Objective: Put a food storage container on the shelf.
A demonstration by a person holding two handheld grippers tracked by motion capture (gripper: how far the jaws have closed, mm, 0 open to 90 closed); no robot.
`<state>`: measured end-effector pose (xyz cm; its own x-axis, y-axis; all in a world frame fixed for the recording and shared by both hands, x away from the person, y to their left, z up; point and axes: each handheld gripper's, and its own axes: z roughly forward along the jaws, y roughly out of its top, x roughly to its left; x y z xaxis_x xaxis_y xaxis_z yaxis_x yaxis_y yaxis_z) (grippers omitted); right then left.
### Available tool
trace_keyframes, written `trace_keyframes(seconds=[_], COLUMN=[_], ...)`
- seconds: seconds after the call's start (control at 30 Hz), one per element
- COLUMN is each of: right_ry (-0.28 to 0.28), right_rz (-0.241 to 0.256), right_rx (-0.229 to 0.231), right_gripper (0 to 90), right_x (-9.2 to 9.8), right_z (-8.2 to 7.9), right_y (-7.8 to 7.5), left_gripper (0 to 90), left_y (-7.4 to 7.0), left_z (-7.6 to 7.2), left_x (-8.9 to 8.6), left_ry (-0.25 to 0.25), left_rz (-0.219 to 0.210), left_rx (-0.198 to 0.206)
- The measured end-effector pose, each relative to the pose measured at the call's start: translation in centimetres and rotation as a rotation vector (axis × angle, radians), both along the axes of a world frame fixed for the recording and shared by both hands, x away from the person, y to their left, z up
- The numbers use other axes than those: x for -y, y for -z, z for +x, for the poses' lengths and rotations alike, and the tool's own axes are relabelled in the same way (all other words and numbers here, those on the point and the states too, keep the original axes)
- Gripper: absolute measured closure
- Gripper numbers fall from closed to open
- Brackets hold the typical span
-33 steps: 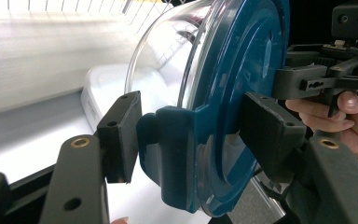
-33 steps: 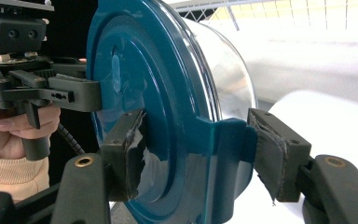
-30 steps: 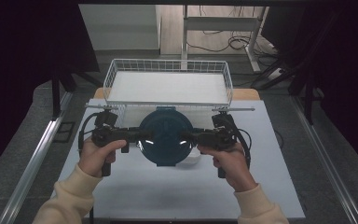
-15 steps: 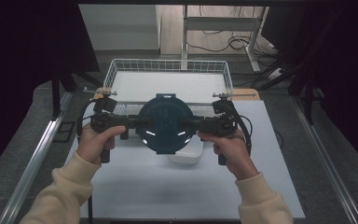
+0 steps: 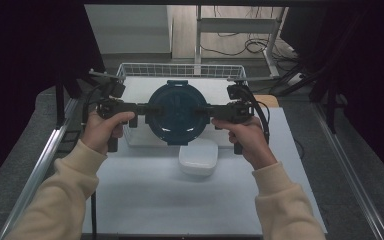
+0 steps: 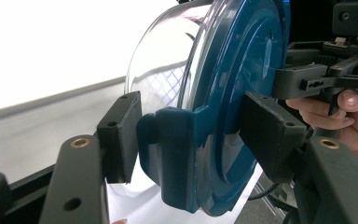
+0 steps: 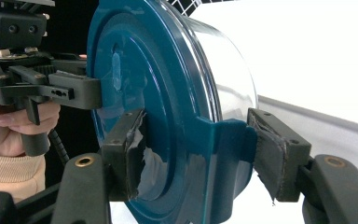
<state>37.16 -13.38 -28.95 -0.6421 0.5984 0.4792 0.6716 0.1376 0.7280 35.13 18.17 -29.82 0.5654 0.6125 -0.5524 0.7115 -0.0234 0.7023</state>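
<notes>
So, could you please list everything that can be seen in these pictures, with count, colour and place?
Container: one, clear bowl with dark blue lid, held in the air between both grippers, above the near edge of the basket.
Basket: one, white wire, far part of the table.
Box: one, white, rounded, on the table just below the container.
Table: one, white top.
Left gripper: one, black, clamped on the container's left lid clip.
Right gripper: one, black, clamped on the right lid clip.
Hands: two, cream sleeves, left hand, right hand.
</notes>
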Motion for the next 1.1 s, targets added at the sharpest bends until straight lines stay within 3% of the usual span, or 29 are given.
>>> trace_keyframes(seconds=[0.6,1.1], right_ry=[-0.001,0.009], right_rz=[-0.003,-0.007], right_rx=[-0.016,-0.029], right_gripper=[39.4,39.5], right_x=[0.1,0.1], right_z=[3.8,6.8], right_y=[-1.9,-2.9], left_gripper=[39.7,39.7], left_y=[-1.9,-2.5], left_z=[3.8,7.1], left_x=[0.1,0.1], left_ry=[0.001,0.010], left_rz=[0.006,-0.004], left_rx=[-0.012,-0.034])
